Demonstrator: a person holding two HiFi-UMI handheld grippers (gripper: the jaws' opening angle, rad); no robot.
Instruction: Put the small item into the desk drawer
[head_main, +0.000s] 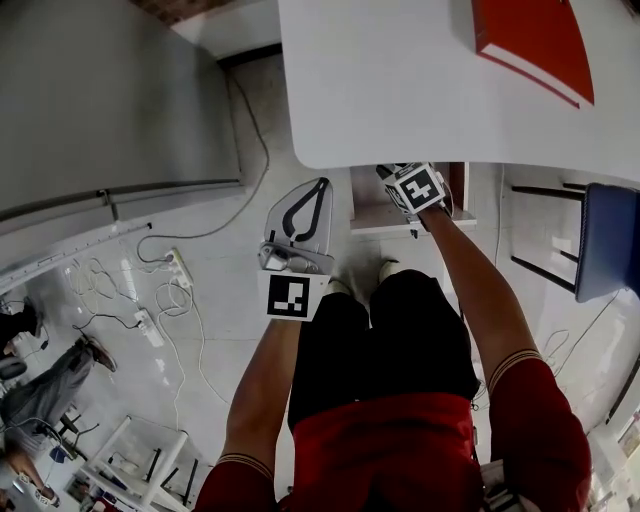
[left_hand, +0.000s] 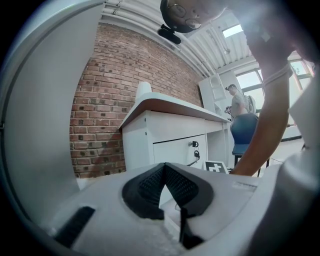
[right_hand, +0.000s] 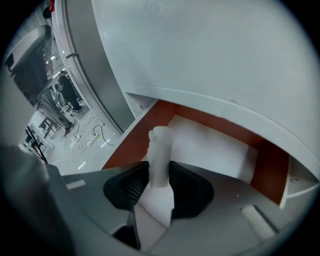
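R gripper (right_hand: 159, 176) grips small item (right_hand: 161, 147) over open drawer (right_hand: 125, 145) under desk (right_hand: 210, 60) edge, to drop | L gripper (left_hand: 165, 169) closed, empty

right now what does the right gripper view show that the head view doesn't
Only the right gripper view: the small white item pinched between the pads of the right claw, which the head view hides under the marker cube. Only the head view: the empty, shut left claw, the blue chair and the person's red shirt. Both: the open desk drawer with reddish-brown walls, the white desk top above it, and the pale floor with cables.
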